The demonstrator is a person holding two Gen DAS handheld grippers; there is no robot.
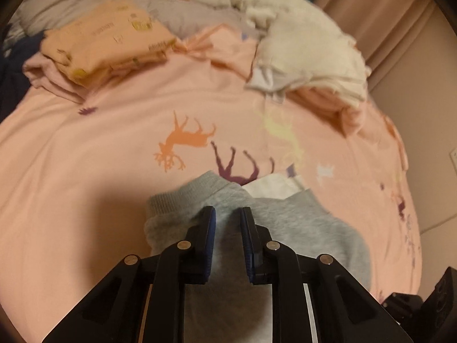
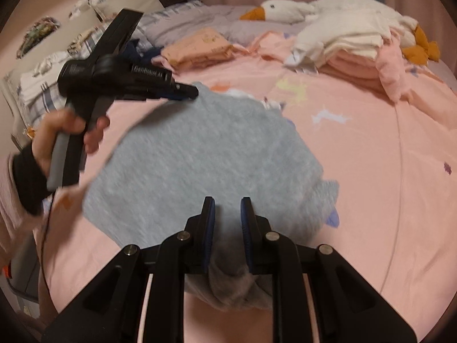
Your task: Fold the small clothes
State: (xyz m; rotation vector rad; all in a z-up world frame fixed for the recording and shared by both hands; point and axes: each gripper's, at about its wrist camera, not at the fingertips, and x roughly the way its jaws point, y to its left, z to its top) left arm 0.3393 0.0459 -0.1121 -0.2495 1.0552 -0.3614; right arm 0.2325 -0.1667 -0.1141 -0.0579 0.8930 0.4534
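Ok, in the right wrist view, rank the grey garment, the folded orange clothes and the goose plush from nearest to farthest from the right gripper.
From the right gripper:
1. Grey garment, bunched between the fingers and spread just ahead.
2. Folded orange clothes, far ahead, slightly left.
3. Goose plush, at the bed's far end, right of centre.

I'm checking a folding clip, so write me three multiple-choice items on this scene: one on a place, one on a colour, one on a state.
1. Where does the folded peach stack lie?
A. at the far side of the bed, by the pillows
B. under the grey garment
C. on the floor

2. What colour is the garment being folded?
A. navy
B. grey
C. yellow

3. How does the left gripper stand?
A. wide open above the bed
B. lying on the bed, let go
C. jaws closed on the garment's edge

Key: 1 A, it sits near the toy goose; 2 B, light grey against the pink cover; 3 C, the right wrist view shows its tips pinching the cloth.
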